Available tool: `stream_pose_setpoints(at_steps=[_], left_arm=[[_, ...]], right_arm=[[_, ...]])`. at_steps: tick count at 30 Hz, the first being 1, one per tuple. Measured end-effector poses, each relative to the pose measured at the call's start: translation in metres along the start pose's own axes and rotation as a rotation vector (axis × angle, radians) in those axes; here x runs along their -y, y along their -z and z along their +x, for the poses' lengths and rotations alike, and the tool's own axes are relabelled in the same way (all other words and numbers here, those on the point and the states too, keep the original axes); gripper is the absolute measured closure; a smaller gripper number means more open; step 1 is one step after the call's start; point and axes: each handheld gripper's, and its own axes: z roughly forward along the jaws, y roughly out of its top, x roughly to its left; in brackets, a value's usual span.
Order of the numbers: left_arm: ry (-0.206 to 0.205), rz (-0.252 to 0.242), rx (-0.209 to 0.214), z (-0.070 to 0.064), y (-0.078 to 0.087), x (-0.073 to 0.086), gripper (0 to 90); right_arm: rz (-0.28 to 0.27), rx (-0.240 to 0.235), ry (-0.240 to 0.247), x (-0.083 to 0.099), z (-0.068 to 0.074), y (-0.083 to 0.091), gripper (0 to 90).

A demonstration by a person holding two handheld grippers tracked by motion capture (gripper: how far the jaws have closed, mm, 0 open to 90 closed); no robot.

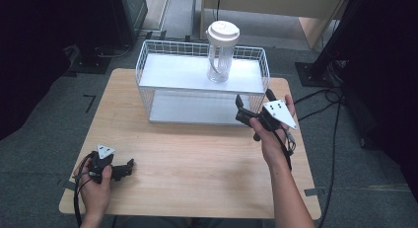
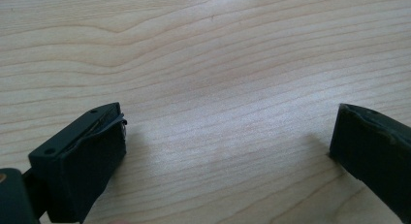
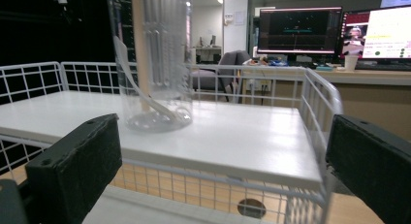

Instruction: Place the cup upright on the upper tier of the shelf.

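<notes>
Right gripper (image 1: 254, 103) held wide, aimed at clear cup (image 1: 221, 53) on wire rack's (image 1: 148, 65) top shelf, prob. lining up a grasp. Left gripper (image 1: 129, 167), also wide, parked on bench (image 1: 197, 159) well short of rack, i.e. idle.

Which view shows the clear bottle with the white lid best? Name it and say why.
The high view: the whole clear bottle shows, white lid included, upright on the wire rack's top shelf. The right gripper view, close up, cuts off its top. The left gripper view looks at the wooden table.
</notes>
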Motion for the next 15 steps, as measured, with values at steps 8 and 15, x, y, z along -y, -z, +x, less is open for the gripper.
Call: stream_pose_setpoints(at_steps=[8, 15], left_arm=[[0.001, 0.001, 0.001, 0.0, 0.0, 0.0, 0.0], [0.002, 0.0, 0.001, 0.0, 0.0, 0.0, 0.0]], right_arm=[[0.013, 0.047, -0.034, 0.016, -0.023, 0.028, 0.0], [0.036, 0.089, -0.041, 0.032, -0.041, 0.049, 0.0]])
